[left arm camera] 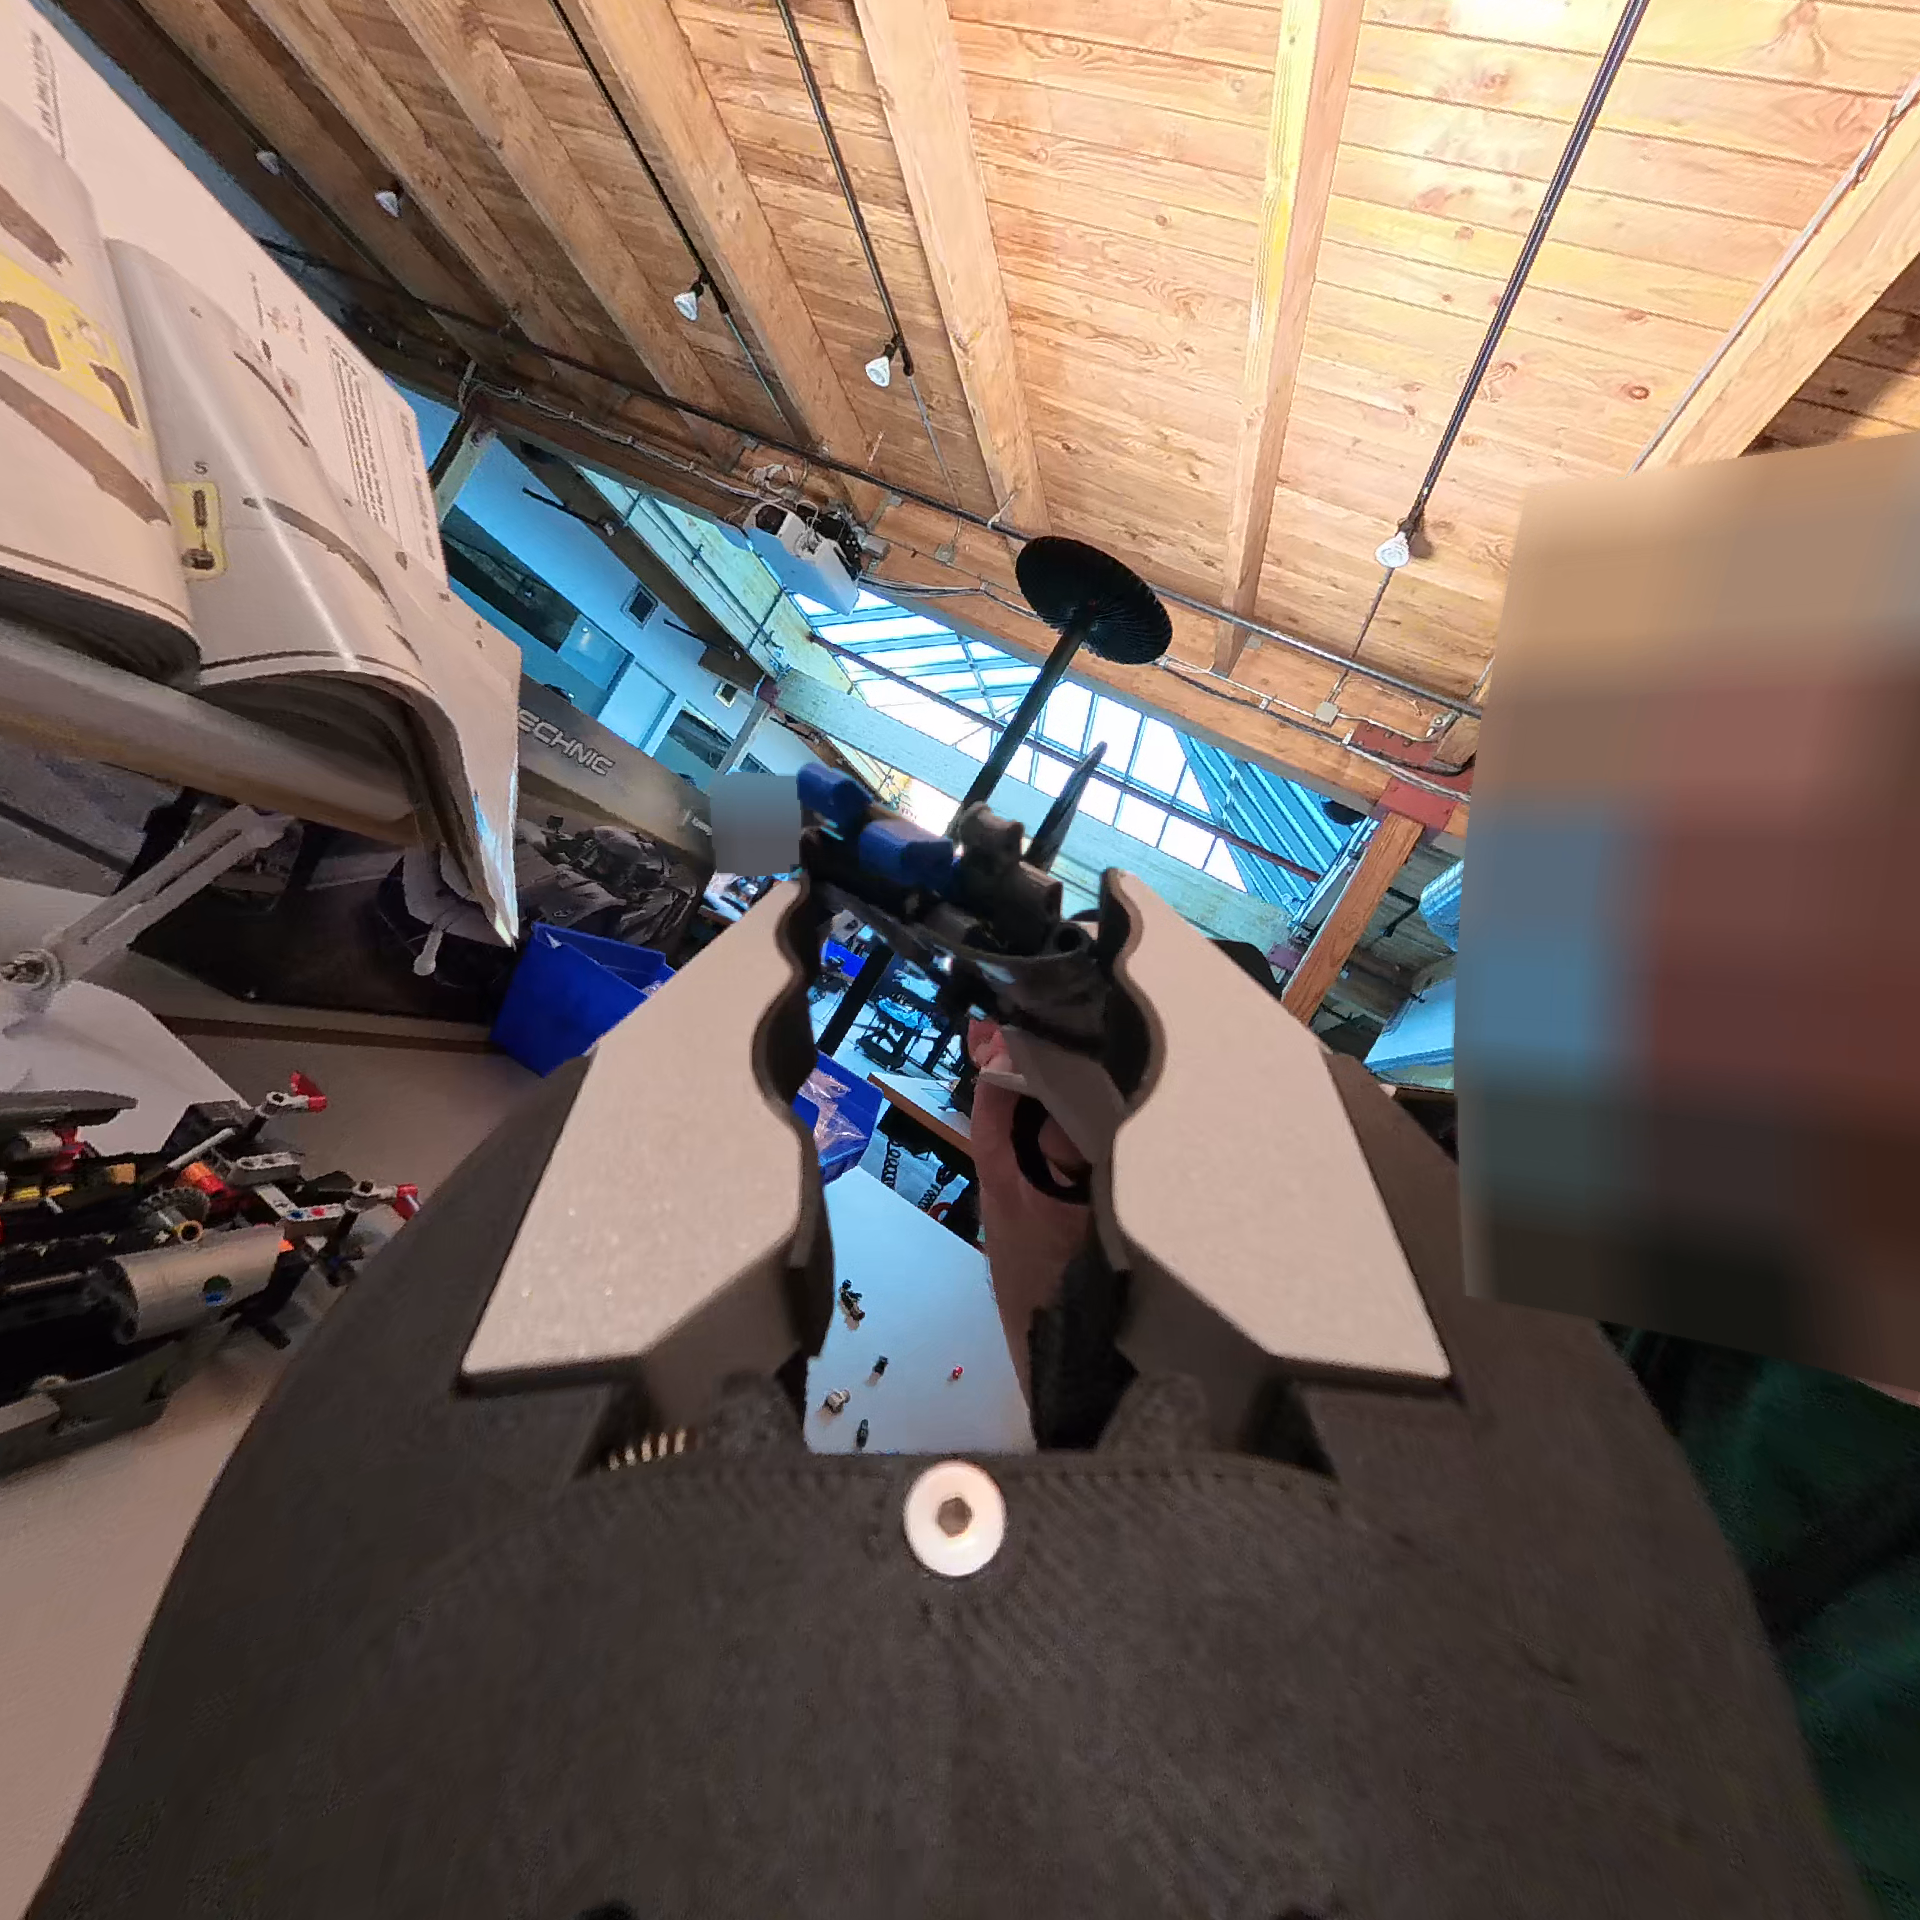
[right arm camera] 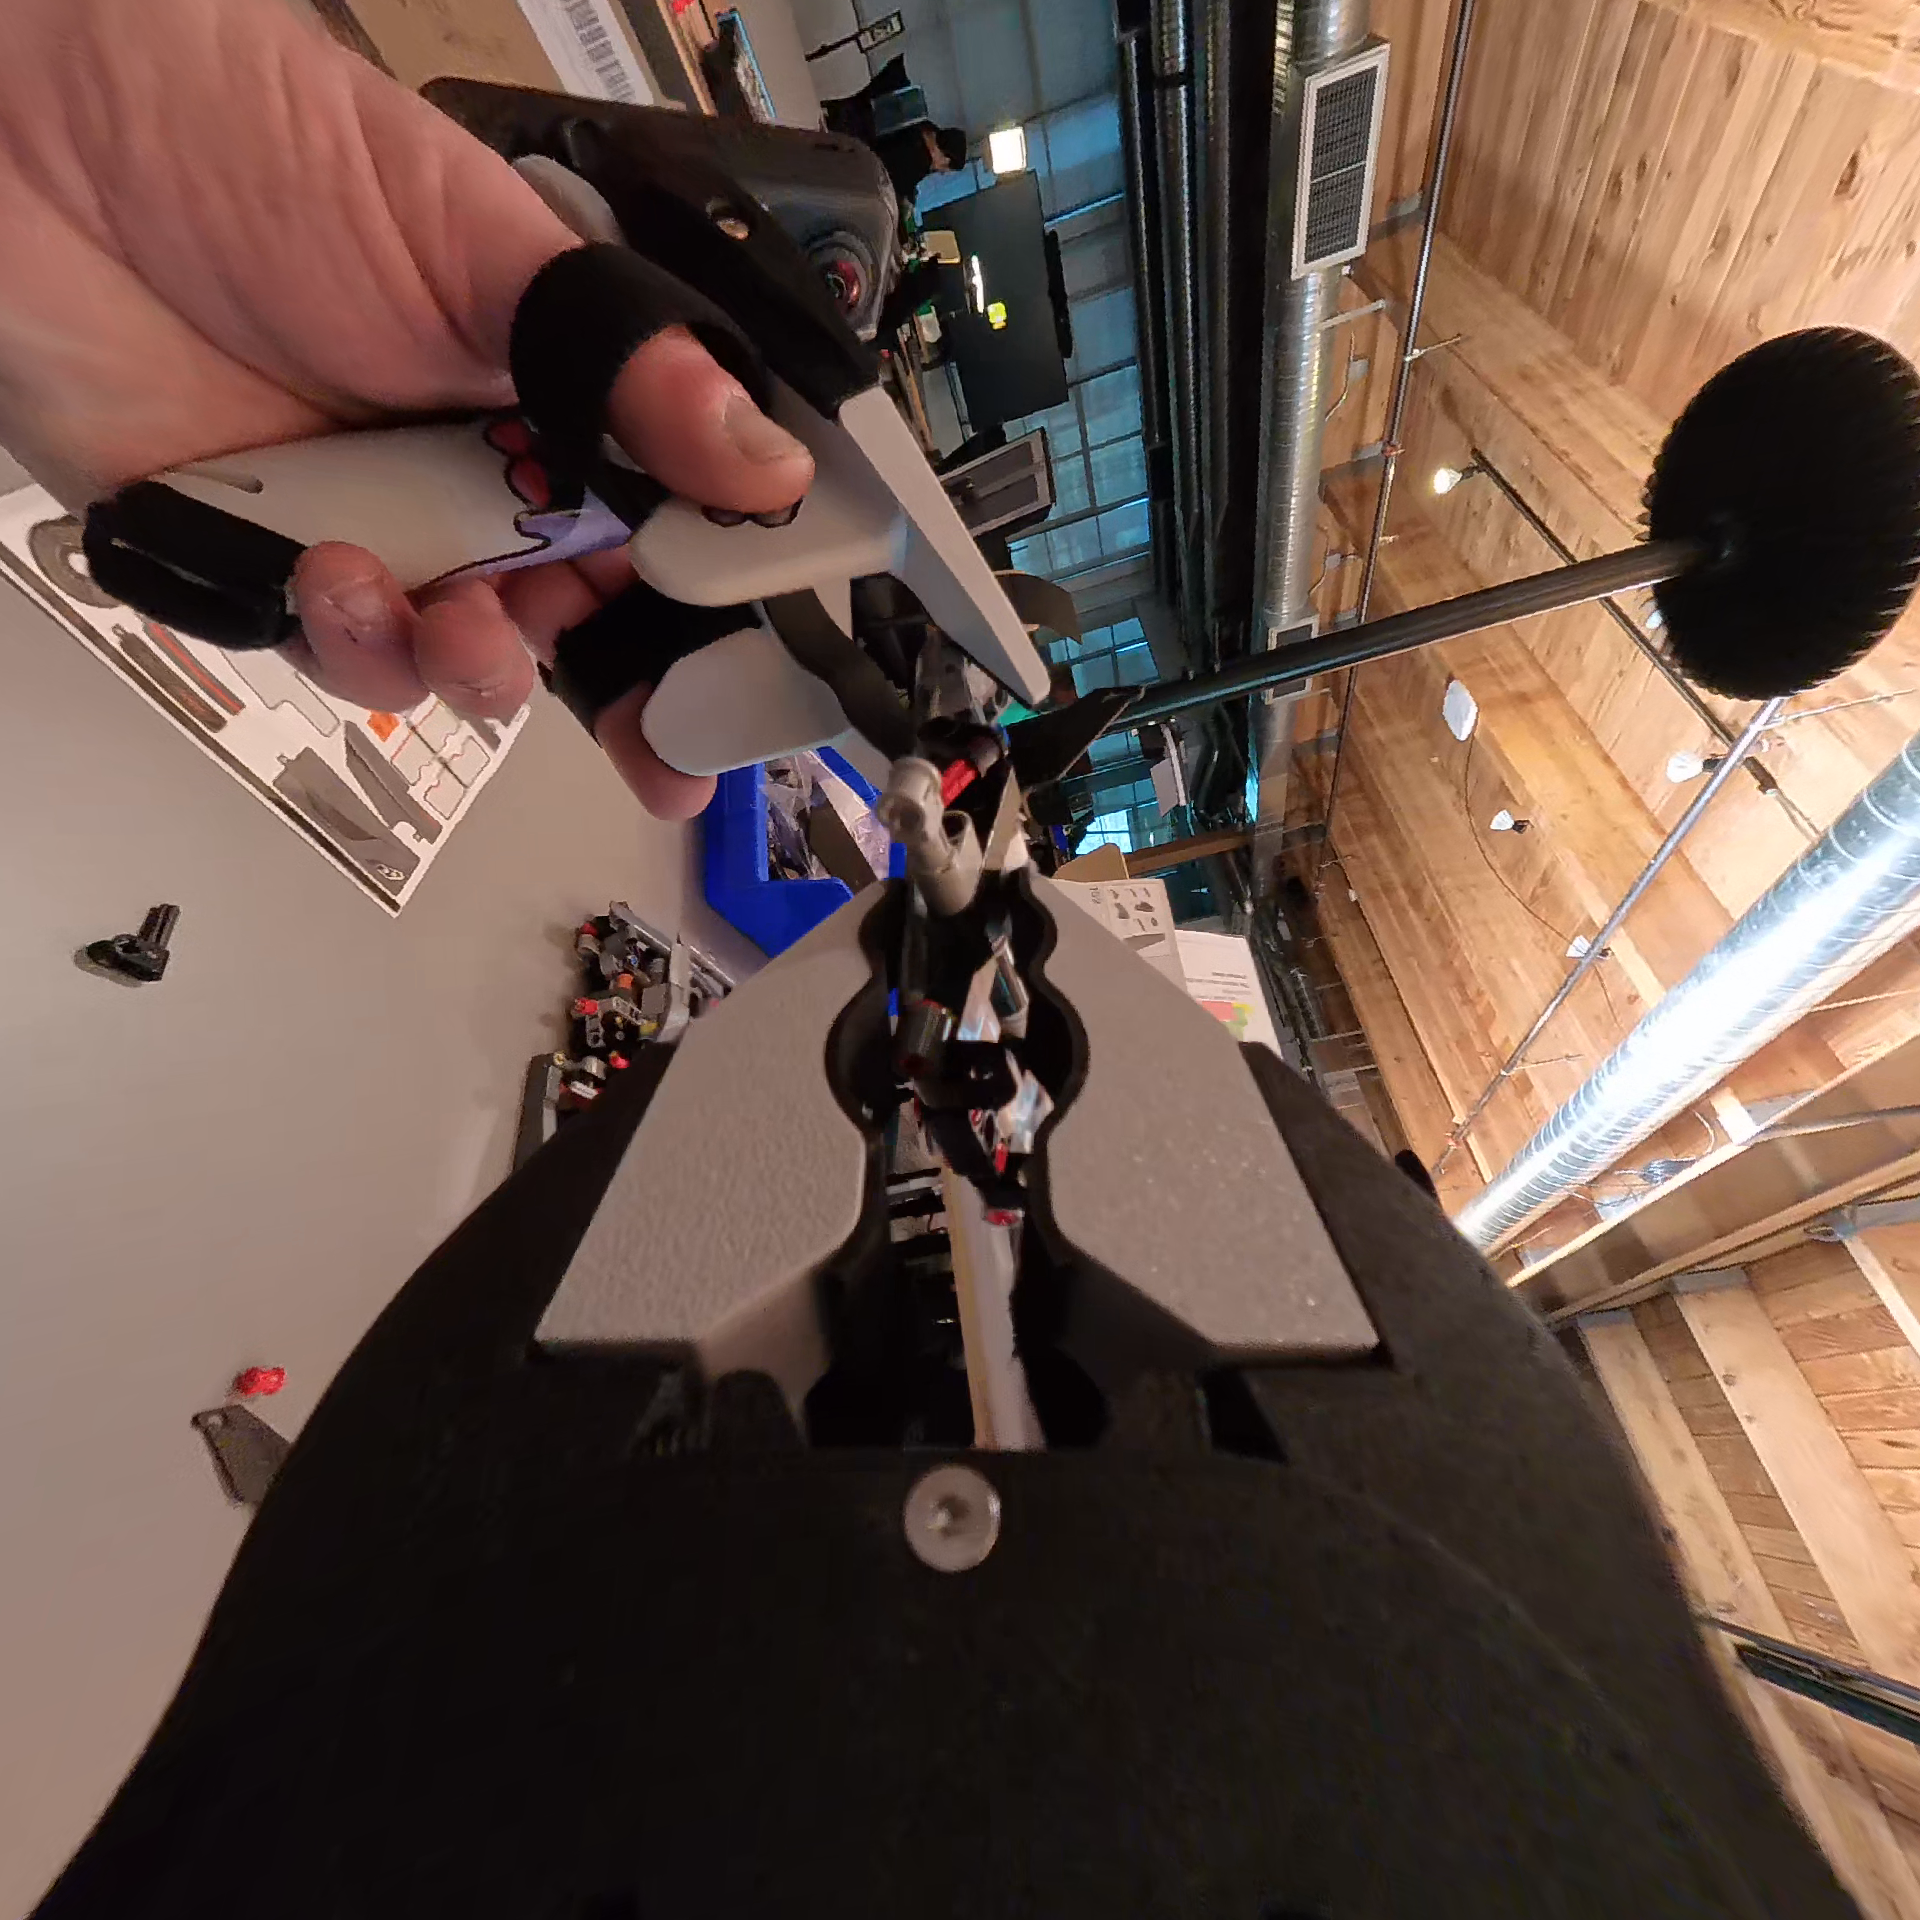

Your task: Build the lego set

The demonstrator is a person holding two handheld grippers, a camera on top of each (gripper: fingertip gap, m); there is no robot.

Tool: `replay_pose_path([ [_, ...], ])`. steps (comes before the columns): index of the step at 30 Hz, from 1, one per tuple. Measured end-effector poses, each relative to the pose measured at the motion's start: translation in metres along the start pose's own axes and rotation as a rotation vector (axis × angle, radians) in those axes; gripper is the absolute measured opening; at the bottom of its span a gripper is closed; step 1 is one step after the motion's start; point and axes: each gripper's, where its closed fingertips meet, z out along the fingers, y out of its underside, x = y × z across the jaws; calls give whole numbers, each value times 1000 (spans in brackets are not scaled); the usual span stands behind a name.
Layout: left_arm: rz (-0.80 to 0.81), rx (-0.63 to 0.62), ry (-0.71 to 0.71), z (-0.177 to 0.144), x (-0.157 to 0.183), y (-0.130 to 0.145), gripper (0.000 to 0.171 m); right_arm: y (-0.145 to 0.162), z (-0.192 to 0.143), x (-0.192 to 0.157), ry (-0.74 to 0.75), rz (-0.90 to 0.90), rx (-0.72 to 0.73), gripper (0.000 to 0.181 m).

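Both claws are raised off the desk, sharing one sub-assembly in mid-air. Left claw is closed on its black-and-blue end. Right claw is nearly closed around the grey-and-black end; contact looks firm. A long black axle with disc sticks out.

Judgement: keep both grips square, press along the pin axis, don't twist. Partly built model sits near the desk's left edge.

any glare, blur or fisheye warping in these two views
Left wrist view: the skylight windows blow out bright behind the dark lego assembly, which reads as near silhouette; the ceiling beams bow from the wide lens, and mosaic patches cover the right edge. Right wrist view: the silver duct glares, the close hand looks soft and oversized, and the frame edges smear.
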Motion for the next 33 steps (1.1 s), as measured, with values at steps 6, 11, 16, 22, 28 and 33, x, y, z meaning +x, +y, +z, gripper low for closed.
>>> replay_pose_path([
  [6,-16,39,33,-5,-9,-2,42,5,8,-12,-44,26,4,23],
  [11,1,72,39,-8,-13,-6,27,9,12,-21,-85,51,3,30],
  [16,15,101,52,-10,-15,-11,20,11,15,-29,-134,87,14,27],
  [22,49,127,4,-11,-21,-14,15,19,14,-33,-213,156,43,30],
  [28,111,134,-90,-7,-28,-14,14,16,6,-28,-317,364,141,28],
  [33,150,104,-184,2,-37,-5,13,22,7,-11,-319,583,165,24],
])
